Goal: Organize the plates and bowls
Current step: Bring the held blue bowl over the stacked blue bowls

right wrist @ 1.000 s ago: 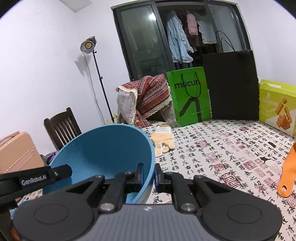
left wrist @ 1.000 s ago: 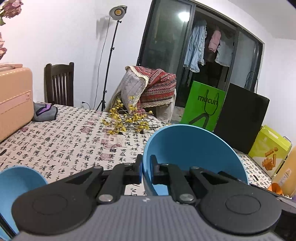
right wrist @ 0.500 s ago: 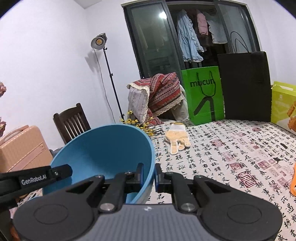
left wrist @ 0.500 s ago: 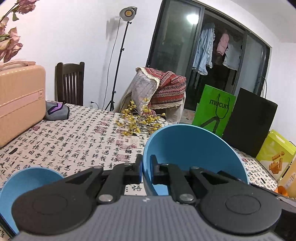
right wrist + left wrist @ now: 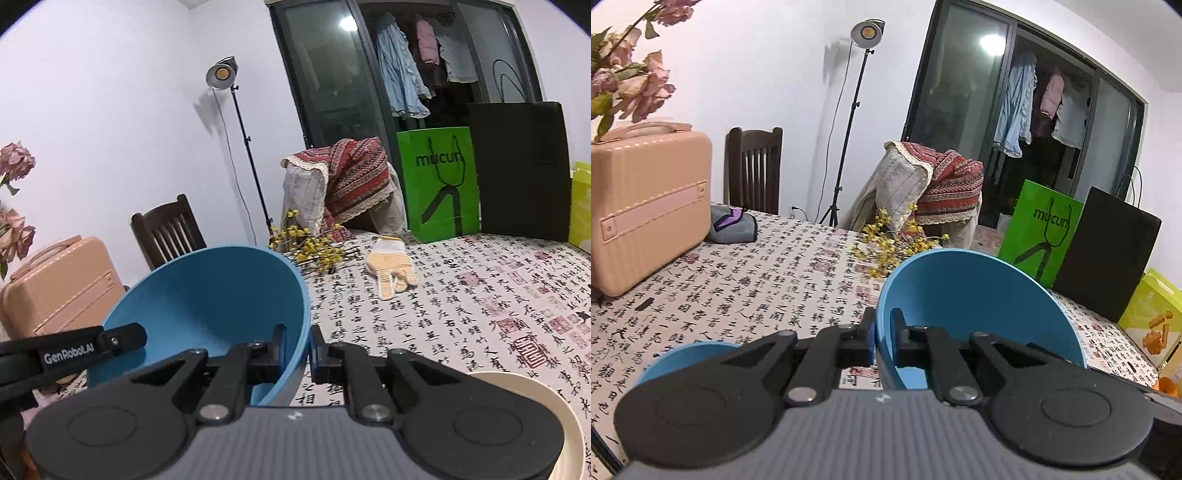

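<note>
Left gripper (image 5: 882,334) clenched on blue bowl (image 5: 975,306) rim at 9 o'clock, right gripper (image 5: 297,345) on its 3 o'clock rim, bowl carried above bench (image 5: 768,291). Second blue bowl (image 5: 687,356) at 7 o'clock, cream dish (image 5: 554,410) unstacked (most sorting left, I'd judge).

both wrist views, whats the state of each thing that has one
left gripper: shut on the blue bowl's rim
right gripper: shut on the opposite rim
blue bowl: held off the table, tilted
second blue bowl: upright on the table
studio lamp: lit
</note>
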Demonstrator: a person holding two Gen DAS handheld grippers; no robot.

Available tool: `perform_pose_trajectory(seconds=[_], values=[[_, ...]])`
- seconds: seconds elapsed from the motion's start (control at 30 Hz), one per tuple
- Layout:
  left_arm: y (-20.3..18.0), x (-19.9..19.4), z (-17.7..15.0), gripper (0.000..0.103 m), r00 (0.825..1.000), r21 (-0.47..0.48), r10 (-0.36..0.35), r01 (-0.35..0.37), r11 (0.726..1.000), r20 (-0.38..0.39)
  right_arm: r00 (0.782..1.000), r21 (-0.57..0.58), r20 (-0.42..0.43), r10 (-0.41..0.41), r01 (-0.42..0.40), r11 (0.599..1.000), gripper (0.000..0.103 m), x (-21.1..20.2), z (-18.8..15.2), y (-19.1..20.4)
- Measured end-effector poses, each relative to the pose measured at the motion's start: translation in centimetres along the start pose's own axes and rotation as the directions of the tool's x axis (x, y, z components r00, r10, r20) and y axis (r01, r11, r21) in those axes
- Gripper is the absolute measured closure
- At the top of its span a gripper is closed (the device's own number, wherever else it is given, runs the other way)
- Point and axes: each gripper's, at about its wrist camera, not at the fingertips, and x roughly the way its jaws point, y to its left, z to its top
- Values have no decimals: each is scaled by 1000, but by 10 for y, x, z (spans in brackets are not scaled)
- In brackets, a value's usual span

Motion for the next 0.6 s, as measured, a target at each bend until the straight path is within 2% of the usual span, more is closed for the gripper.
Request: perform_pose_trajectory(seconds=[0.6], values=[[45,-19,10,94,996,-9,86,-86,996,19,994,-29,-35,102,-103,994,90,11,-6,50]])
